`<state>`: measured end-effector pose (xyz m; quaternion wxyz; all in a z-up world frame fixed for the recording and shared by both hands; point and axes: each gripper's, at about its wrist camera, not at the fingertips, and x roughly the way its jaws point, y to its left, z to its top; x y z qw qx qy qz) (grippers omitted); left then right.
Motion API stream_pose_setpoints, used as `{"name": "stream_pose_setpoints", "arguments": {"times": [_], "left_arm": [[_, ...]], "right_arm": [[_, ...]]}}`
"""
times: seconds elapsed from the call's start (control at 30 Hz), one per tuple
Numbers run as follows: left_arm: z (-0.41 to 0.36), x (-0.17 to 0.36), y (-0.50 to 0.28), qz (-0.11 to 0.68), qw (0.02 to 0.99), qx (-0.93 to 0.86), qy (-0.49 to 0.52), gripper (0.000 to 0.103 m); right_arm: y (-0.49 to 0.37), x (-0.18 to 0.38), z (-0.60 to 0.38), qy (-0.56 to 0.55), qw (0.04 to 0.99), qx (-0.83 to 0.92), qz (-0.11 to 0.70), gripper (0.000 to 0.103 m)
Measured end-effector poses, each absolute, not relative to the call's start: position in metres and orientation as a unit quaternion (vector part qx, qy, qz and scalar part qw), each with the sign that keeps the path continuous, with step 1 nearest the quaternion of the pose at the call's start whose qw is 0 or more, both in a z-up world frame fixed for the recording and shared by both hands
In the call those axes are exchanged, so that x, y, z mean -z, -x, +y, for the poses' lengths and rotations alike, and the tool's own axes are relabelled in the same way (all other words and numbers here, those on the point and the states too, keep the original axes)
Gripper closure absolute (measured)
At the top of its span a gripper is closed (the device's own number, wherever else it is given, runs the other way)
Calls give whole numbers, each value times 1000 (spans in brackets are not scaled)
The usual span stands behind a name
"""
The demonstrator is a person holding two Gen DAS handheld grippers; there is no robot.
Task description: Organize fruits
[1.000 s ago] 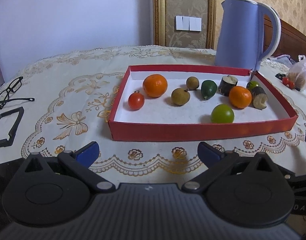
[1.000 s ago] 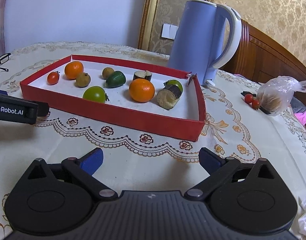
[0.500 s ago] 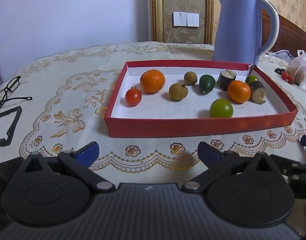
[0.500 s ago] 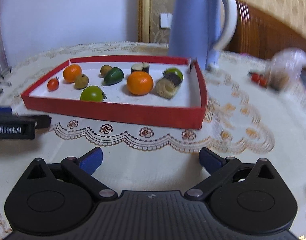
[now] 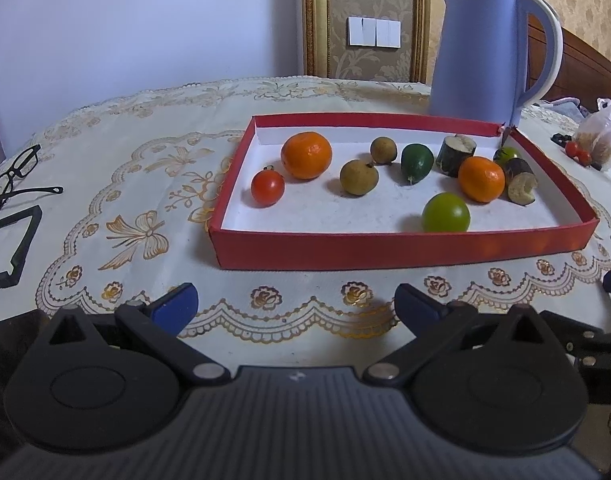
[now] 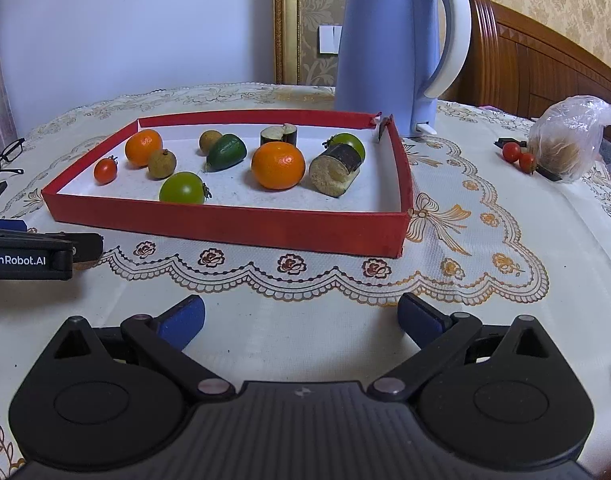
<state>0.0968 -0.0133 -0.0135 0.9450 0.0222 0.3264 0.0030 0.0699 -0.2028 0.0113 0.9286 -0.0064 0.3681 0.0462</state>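
Observation:
A red tray (image 5: pixel 385 246) (image 6: pixel 225 226) with a white floor lies on the tablecloth. It holds two oranges (image 5: pixel 306 155) (image 5: pixel 481 179), a red tomato (image 5: pixel 267 188), a green tomato (image 5: pixel 445 213), two brown longans (image 5: pixel 359 177), a dark green fruit (image 5: pixel 416 163) and two dark cut pieces (image 5: pixel 519 186). My left gripper (image 5: pixel 295 304) is open and empty, just short of the tray's near wall. My right gripper (image 6: pixel 301 318) is open and empty, also in front of the tray. The left gripper's side shows in the right wrist view (image 6: pixel 29 254).
A blue kettle (image 6: pixel 389 48) stands behind the tray's far right corner. A plastic bag (image 6: pixel 571 144) and small red tomatoes (image 6: pixel 517 156) lie to the right. Black glasses (image 5: pixel 15 178) and a black frame (image 5: pixel 9 246) lie at the left.
The right gripper swung left then back and now sits slightly closer to the tray. The left gripper shifted slightly, with the tray now a little more central. Both stay open.

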Motion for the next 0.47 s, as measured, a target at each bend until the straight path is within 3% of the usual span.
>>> {"name": "stream_pose_setpoints", "arguments": {"times": [0.47], "left_arm": [[-26,13,-89,289,955,-20,-68,0]], "right_arm": [[-70,-11,-203,7,929,-46,368,0]]}}
